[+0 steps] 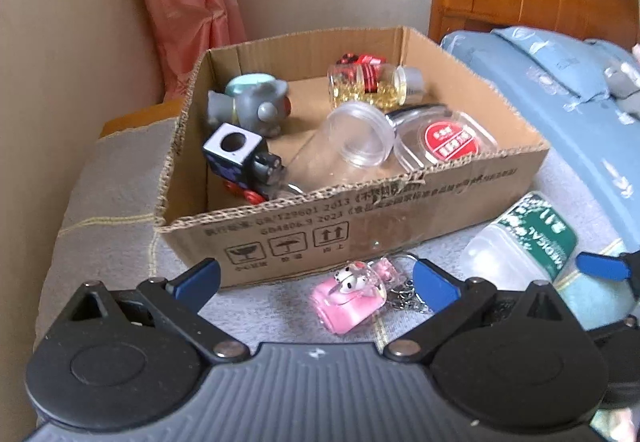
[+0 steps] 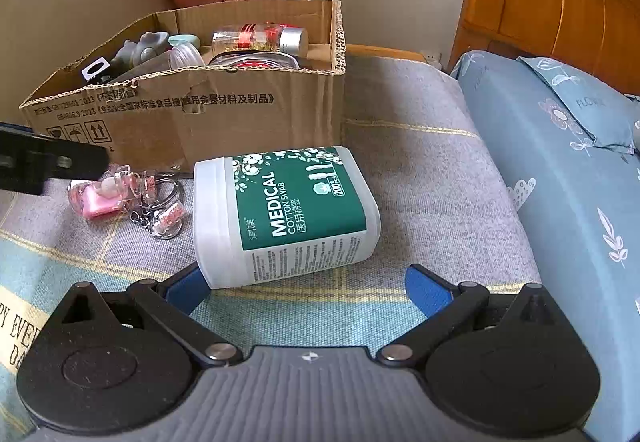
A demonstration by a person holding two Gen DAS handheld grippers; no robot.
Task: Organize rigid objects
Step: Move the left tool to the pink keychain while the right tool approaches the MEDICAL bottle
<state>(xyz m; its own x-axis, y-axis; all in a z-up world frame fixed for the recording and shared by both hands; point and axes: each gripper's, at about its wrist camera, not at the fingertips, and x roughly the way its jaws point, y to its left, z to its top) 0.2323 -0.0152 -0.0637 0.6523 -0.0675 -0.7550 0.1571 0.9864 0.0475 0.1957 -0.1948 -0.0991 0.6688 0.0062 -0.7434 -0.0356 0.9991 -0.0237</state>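
Observation:
A cardboard box [image 1: 400, 214] sits on the bed and holds a grey toy, a black toy train [image 1: 244, 166], clear jars and a bottle of gold beads. In front of it lies a pink keychain [image 1: 352, 296], between the open blue fingers of my left gripper [image 1: 316, 282]. A white cotton swab box with a green label [image 2: 288, 210] lies on its side to the right of the keychain. My right gripper [image 2: 306, 284] is open just in front of it. The box [image 2: 240, 114], the keychain [image 2: 100, 198] and the swab box [image 1: 524, 238] show in both views.
A grey checked blanket [image 2: 420, 170] covers the bed. Blue floral bedding [image 2: 560, 162] lies at the right under a wooden headboard [image 2: 560, 2]. A wall and pink curtain [image 1: 188, 2] stand behind the box.

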